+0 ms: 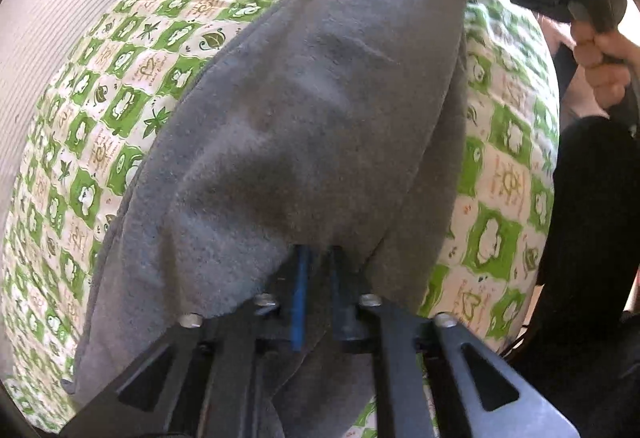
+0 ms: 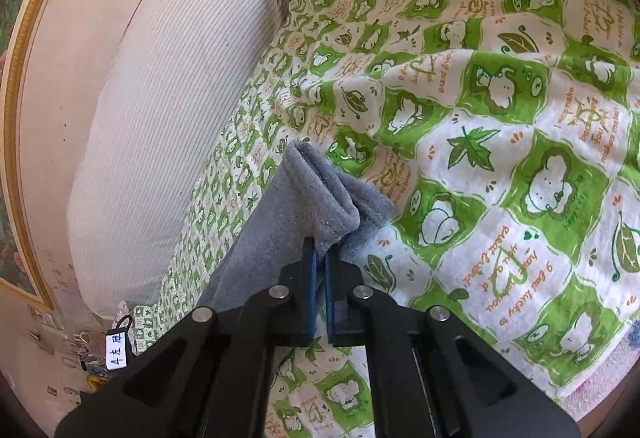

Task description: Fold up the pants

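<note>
left tool (image 1: 318,258) pinching grey pants (image 1: 312,110) (tips buried in cloth) | right tool (image 2: 320,258) pinching pants corner

A bed covered by a quilted bedspread (image 2: 500,142) printed in green and white checks, with cartoon animals, leaves and orange lettering, fills most of both views. A pair of grey fleece pants (image 1: 312,126) lies stretched along the bedspread in the left wrist view, with its two ends raised off the cover, and in the right wrist view one bunched end (image 2: 320,198) stands above the print. At the far side of the bed a long cream pillow with fine stripes (image 2: 168,126) rests on the bedspread against the wall.
</note>
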The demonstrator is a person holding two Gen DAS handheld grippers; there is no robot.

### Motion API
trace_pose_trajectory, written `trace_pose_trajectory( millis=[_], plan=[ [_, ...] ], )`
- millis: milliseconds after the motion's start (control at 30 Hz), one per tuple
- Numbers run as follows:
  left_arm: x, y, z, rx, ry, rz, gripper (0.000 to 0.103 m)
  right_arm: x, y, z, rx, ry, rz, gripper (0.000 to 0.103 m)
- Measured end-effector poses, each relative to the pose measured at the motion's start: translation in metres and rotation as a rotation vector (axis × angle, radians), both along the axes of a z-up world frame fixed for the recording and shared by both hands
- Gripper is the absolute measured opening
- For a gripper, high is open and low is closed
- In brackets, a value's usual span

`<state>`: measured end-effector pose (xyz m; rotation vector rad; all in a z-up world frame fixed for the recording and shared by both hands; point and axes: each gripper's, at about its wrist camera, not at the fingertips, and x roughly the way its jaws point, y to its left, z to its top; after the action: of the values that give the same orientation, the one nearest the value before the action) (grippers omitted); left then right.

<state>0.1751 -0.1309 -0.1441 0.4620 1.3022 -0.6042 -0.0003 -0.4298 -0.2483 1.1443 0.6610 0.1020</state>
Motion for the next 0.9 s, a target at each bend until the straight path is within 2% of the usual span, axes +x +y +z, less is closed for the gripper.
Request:
trace_pose_trajectory(
  millis=[200, 300, 333, 400, 467, 500, 533, 600, 667, 800, 900],
  plan=[
    [-0.011, -0.009, 0.021, -0.067, 0.042, -0.037, 0.001, -0.003, -0.008, 0.002, 0.012, -0.015, -0.019, 0.004],
    [-0.012, -0.009, 0.019, -0.119, 0.113, -0.031, 0.001, 0.004, -0.006, 0.001, -0.007, 0.008, -0.003, 0.004],
    [-0.013, -0.01, 0.015, -0.108, 0.121, -0.034, 0.002, 0.006, -0.005, -0.003, 0.002, 0.025, -0.003, 0.006],
    [-0.013, -0.012, 0.017, -0.075, 0.07, -0.03, 0.002, 0.009, -0.005, -0.015, 0.043, 0.064, 0.013, 0.006],
    [-0.007, -0.014, 0.03, -0.1, 0.043, -0.021, 0.008, 0.006, -0.004, -0.02, 0.071, 0.08, 0.027, 0.006],
    [0.0, -0.015, 0.038, -0.115, 0.03, -0.014, 0.02, 0.003, -0.004, -0.02, 0.067, 0.079, 0.012, 0.007],
    [0.006, -0.012, 0.044, -0.125, 0.018, -0.007, 0.038, 0.0, -0.004, -0.019, 0.068, 0.074, 0.012, 0.007],
    [0.028, -0.02, 0.056, -0.144, -0.015, 0.01, 0.056, -0.005, -0.004, -0.019, 0.082, 0.061, 0.008, 0.007],
    [0.051, -0.026, 0.061, -0.186, -0.022, 0.026, 0.056, -0.008, -0.003, -0.02, 0.1, 0.046, 0.005, 0.007],
    [0.099, -0.052, 0.053, -0.292, 0.053, 0.069, 0.056, -0.005, -0.005, -0.024, 0.153, 0.007, 0.009, 0.007],
    [0.126, -0.08, 0.042, -0.306, 0.094, 0.064, 0.056, 0.002, -0.009, -0.031, 0.203, -0.006, 0.008, 0.008]
  ],
)
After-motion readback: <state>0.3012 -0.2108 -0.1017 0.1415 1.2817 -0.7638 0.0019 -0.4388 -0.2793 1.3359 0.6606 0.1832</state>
